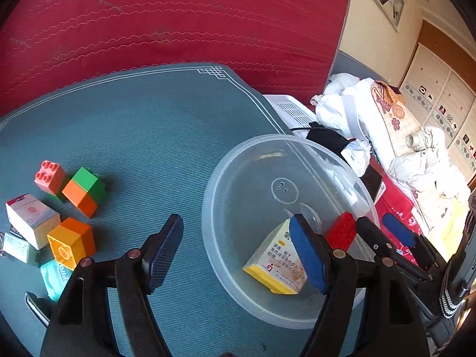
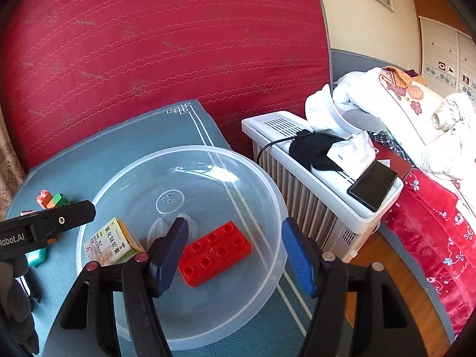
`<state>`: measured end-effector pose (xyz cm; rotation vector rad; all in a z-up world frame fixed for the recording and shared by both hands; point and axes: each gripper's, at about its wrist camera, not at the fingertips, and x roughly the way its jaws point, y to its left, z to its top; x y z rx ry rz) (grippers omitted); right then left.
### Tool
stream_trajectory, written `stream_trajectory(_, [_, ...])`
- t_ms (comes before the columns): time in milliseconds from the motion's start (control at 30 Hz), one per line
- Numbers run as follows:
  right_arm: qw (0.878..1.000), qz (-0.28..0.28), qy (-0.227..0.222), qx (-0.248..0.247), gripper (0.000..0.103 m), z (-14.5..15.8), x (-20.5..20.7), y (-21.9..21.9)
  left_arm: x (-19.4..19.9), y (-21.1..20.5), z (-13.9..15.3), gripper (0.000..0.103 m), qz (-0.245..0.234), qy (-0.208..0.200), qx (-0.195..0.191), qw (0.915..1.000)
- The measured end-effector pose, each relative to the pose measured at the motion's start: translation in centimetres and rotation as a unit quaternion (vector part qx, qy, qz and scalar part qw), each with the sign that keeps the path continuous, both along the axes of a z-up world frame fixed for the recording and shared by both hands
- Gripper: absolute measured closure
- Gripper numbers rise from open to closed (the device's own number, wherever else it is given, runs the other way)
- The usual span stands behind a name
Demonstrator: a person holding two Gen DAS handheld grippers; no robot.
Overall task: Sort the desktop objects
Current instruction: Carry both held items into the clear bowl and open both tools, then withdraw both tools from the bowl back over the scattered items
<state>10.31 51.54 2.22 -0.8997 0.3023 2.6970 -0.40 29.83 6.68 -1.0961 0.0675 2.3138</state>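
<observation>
A clear plastic bowl point(image 1: 238, 178) point(image 2: 125, 178) stands on the teal table mat point(image 1: 148, 134). In it lie a yellow medicine box point(image 1: 276, 264) point(image 2: 111, 242) and a red brick point(image 1: 340, 230) point(image 2: 215, 248). My left gripper point(image 1: 238, 253) is open and empty, its right finger over the bowl's near side. My right gripper point(image 2: 235, 255) is open and empty above the red brick. At the mat's left lie a salmon brick point(image 1: 49, 175), a green-orange block point(image 1: 84, 190), an orange brick point(image 1: 71, 242), a white-pink box point(image 1: 31, 218) and a teal box point(image 1: 55, 276).
A red quilted mattress point(image 1: 163, 23) rises behind the table. A white radiator point(image 2: 312, 184) stands right of the table, carrying a black phone point(image 2: 372, 184), a black cloth and tissues. A bed with bedding point(image 2: 416, 113) lies further right.
</observation>
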Motion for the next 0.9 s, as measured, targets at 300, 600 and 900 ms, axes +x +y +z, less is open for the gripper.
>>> stream_trajectory(300, [1.0,-0.005,-0.007,-0.002,0.033,-0.1,0.5,-0.3,1.6,-3.5,1.7,0.026,0.022,0.048,0.003,0.9986])
stream_trajectory(600, [1.0,-0.008,-0.02,-0.003,0.032,-0.6,1.8,-1.1,2.5,-6.7,1.7,0.026,0.04,0.045,0.014,0.9981])
stream_trajectory(900, [1.0,0.011,-0.013,0.008,0.032,0.3,2.5,-3.6,3.1,-10.2,1.5,0.026,0.062,0.042,0.01,0.9971])
